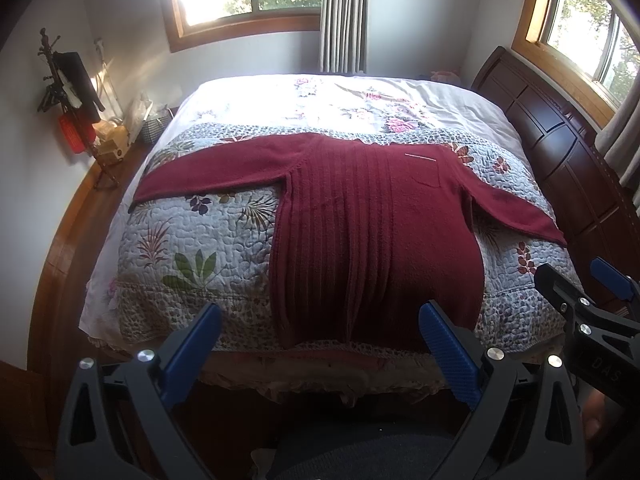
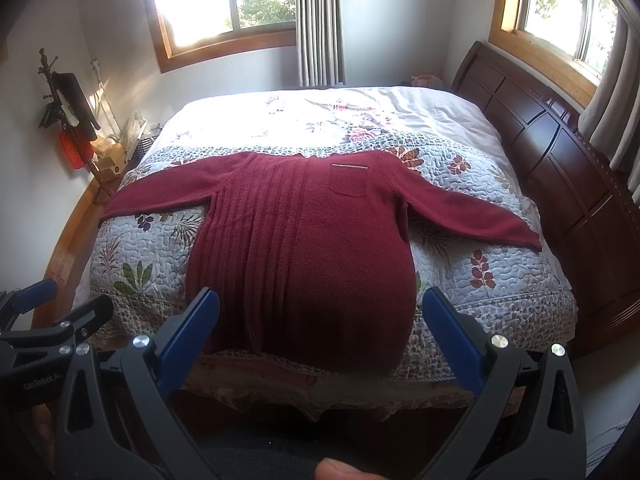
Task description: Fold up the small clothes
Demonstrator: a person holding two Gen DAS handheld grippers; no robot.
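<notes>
We saw a dark red knitted sweater (image 1: 372,224) lying flat on the floral quilt (image 1: 192,240) that covered the near part of the bed, its hem toward us at the quilt's near edge and its neckline away from us. Both sleeves were spread out to the sides — one (image 1: 216,168) reaching toward the edge of the bed by the coat rack, the other (image 1: 516,208) slanting toward the dark wooden headboard (image 1: 560,148). Vertical ribs ran down the sweater's front, and a small chest pocket (image 2: 349,184) sat on the headboard side, with a thin pale line just above it.

Our left gripper (image 1: 320,344) hung off the near edge of the bed, its blue-padded fingers (image 1: 448,344) spread wide apart and holding nothing; the sweater's hem showed between them without touching. Our right gripper (image 2: 320,328) was likewise open and empty, level with the hem — its blue pads (image 2: 188,336) framed the lower body of the sweater. Each gripper showed at the edge of the other's view, side by side.

Beyond the quilt lay a white flowered sheet (image 2: 320,116), bright with sun from the window (image 2: 224,0) beside grey curtains (image 2: 318,20). A coat rack (image 1: 68,92) stood against the wall.
</notes>
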